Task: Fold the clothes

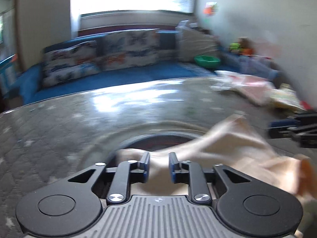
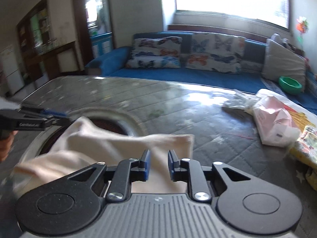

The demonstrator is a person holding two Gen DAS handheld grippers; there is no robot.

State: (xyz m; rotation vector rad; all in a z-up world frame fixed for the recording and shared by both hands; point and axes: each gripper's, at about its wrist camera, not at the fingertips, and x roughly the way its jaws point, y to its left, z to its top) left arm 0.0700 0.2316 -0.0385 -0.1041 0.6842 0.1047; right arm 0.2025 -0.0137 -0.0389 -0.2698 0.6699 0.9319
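Nearest to you, the left gripper (image 1: 158, 164) has its blue-padded fingers spread apart, with the cream garment (image 1: 227, 150) lying under and between them — released, gripping nothing. The right gripper (image 2: 158, 164) is the same: fingers parted over the cream garment (image 2: 111, 144), nothing pinched. The cloth lies loosely bunched on the table (image 2: 178, 115), partly draped over a round recess with a dark red inside (image 2: 111, 126).

To do this step well, I would flatten before you fold. Pick two matching points — a hem or both shoulders — and close each gripper fully on a single edge, not on a bunch of layers. Pull the two grips gently apart so the cloth goes taut, then drag it off the recess onto the flat part of the table, where a crease will hold. Both views are blurred, so slow down; a fast sweep will likely fling the loose corner.

Further right on the table lies a heap of pink and white cloth (image 2: 275, 119) with a yellow patterned piece (image 2: 305, 146) just beside it — keep clear of it. Beyond the table stands a blue sofa (image 2: 178, 75) with butterfly cushions (image 2: 214, 51) and a green bowl (image 2: 290, 84).

As for writing: pale lettering runs along the side of the left gripper as the right camera sees it, too blurred to read. A small emblem on each gripper body is illegible too.
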